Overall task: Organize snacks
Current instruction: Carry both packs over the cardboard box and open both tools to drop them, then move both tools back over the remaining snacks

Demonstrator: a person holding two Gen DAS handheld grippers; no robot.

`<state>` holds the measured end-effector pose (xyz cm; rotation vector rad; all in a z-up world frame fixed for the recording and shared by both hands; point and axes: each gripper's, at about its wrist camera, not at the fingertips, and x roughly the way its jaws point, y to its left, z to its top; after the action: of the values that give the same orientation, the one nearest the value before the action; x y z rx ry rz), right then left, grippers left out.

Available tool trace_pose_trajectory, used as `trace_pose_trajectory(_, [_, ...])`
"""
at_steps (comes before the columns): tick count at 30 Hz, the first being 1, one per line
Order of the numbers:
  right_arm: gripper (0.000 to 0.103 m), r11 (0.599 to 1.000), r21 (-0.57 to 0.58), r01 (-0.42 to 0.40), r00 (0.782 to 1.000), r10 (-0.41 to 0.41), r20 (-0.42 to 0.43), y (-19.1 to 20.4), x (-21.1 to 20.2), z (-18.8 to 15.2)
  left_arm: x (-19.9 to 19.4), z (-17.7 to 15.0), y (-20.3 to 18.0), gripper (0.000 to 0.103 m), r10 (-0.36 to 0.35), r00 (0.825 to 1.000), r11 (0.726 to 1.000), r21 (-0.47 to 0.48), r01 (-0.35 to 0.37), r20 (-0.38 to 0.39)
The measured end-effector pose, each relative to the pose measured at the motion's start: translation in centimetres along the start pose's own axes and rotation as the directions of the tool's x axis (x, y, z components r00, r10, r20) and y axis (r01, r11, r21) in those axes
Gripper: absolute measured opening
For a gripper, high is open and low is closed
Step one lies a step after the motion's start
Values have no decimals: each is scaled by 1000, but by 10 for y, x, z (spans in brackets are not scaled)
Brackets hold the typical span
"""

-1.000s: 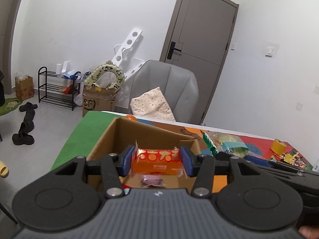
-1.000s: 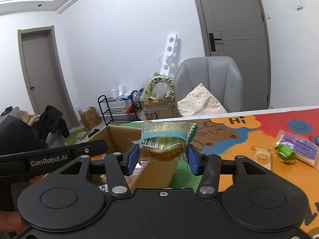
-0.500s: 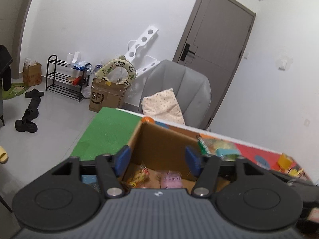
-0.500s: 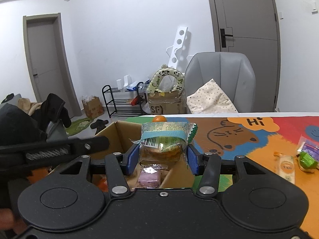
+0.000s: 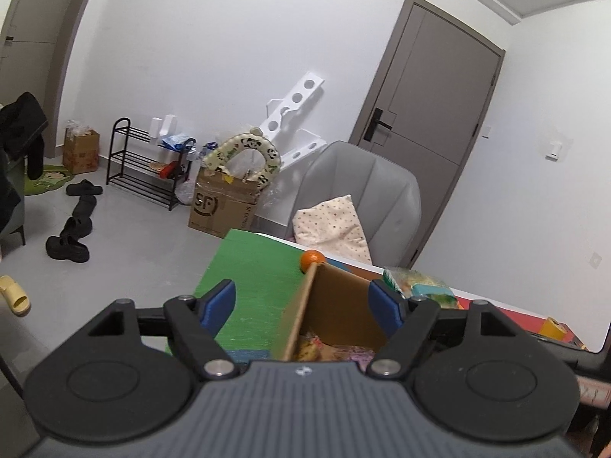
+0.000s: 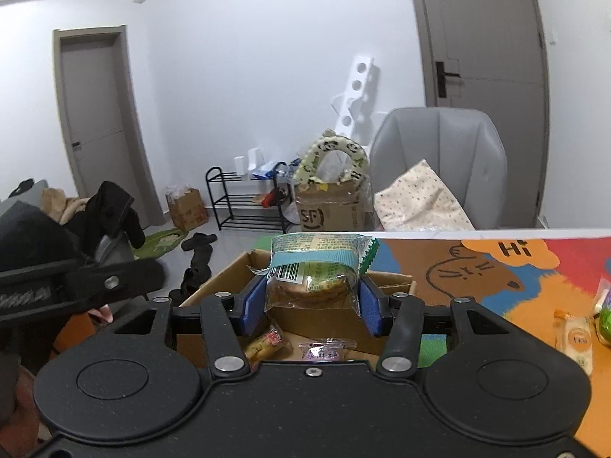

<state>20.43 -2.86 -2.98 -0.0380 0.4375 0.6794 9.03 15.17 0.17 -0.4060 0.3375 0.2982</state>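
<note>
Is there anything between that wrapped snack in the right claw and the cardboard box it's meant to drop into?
Nothing visible. The right claw holds the wrapped snack above the open cardboard box, whose top is uncovered. Below lie only snacks already in the box. The left claw, just opening and holding nothing, is off to the side.

Snacks in box (orange behind)

One cardboard box stands on the table, with at least two wrapped snacks lying inside it: a yellow one and a pink one. One green-banded pastry packet is above it. One orange sits behind the box. Two more snack packets, perhaps three, lie at right.
</note>
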Motion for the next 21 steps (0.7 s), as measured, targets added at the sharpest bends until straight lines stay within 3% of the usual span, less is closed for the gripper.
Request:
trace_pose_trajectory(2, [60, 1000, 25, 5, 1000, -6, 9, -4, -4, 0, -3, 1, 1, 81, 8, 1000, 1000, 3, -8, 10])
trace_pose_trajectory(7, [63, 997, 74, 6, 1000, -6, 3, -18, -18, -1, -8, -1, -9, 86, 2, 1000, 1000, 15, -2, 7])
trace_pose_trajectory(11, [81, 997, 77, 20, 1000, -21, 19, -27, -37, -6, -12, -7, -24, 93, -18, 1000, 999, 33, 18, 3])
trace_pose_trajectory(13, [84, 996, 87, 28, 999, -30, 24, -33, -45, -6, -13, -11, -34, 94, -29, 1000, 998, 51, 29, -1])
trace_pose_trajectory(21, [92, 975, 175, 133, 990, -138, 19, -71, -73, -18, -14, -27, -75, 96, -103, 994, 988, 113, 105, -26])
